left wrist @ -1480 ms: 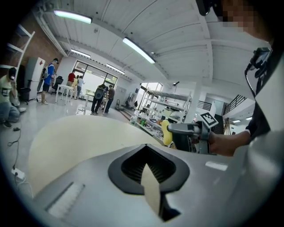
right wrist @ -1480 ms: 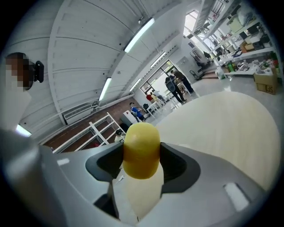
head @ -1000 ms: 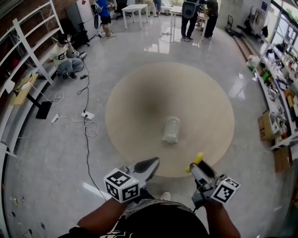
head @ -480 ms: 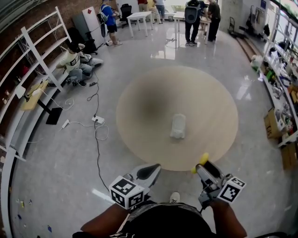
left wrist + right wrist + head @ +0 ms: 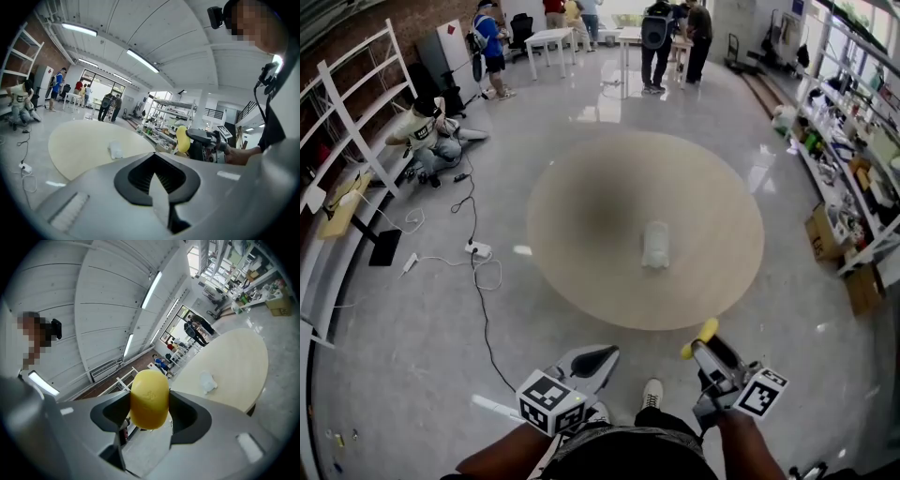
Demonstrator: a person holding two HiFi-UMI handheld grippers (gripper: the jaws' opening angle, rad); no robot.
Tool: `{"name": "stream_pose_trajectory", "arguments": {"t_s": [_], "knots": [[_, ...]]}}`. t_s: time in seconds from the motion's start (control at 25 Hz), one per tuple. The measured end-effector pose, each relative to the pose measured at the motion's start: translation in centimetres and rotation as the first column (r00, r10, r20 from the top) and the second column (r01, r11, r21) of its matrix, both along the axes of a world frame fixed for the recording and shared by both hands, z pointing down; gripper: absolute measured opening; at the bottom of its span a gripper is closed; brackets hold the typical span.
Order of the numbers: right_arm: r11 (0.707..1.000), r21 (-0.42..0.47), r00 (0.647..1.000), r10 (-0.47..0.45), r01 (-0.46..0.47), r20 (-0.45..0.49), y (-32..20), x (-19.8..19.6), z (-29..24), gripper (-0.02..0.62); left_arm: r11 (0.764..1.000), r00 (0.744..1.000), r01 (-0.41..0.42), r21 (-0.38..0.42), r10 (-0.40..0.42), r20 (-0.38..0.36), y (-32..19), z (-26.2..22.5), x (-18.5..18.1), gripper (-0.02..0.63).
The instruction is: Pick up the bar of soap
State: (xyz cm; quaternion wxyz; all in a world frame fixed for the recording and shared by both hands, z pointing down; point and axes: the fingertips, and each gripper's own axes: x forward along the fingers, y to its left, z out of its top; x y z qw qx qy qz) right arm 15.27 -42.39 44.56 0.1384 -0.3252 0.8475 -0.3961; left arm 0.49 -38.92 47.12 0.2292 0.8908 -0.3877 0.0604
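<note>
The bar of soap (image 5: 149,399) is a smooth yellow oval, and my right gripper (image 5: 149,412) is shut on it, held up in the air. In the head view the soap (image 5: 697,338) sticks out of the right gripper (image 5: 703,345) at the bottom right, off the near edge of the round beige table (image 5: 581,206). My left gripper (image 5: 602,356) hangs at the bottom centre, shut with nothing in it; its jaws meet in the left gripper view (image 5: 155,182). That view also catches the soap (image 5: 182,138) to the right.
A white crumpled wrapper (image 5: 655,246) lies on the table right of centre. Cables and a power strip (image 5: 476,250) trail over the shiny floor at left. White shelving (image 5: 352,122) lines the left wall, cluttered racks (image 5: 853,178) the right. People stand at the far tables.
The view has pulled back from the table: its near edge and the wrapper sit higher in the head view, both grippers lower. The soap has stayed in the right gripper.
</note>
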Motion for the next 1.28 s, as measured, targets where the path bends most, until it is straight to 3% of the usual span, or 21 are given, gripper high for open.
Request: {"name": "stream_pose_trajectory", "arguments": {"t_s": [0.28, 0.64, 1.28], "knots": [[0.998, -0.021, 0.998, 0.05, -0.051, -0.025, 2.5, 1.5, 0.1, 0.264, 1.0, 0.999, 0.017, 0.015, -0.016, -0.038, 0.0, -0.6, -0.7, 0.008], [1.0, -0.02, 1.0, 0.006, -0.005, 0.003, 3.1, 2.2, -0.5, 0.264, 0.996, 0.992, 0.083, 0.016, -0.081, -0.094, 1.7, -0.6, 0.0, 0.008], [0.997, -0.003, 0.995, -0.075, 0.075, 0.059, 4.3, 2.2, -0.4, 0.264, 0.995, 0.995, 0.096, 0.011, -0.096, -0.023, 3.7, -0.9, 2.4, 0.008]]}}
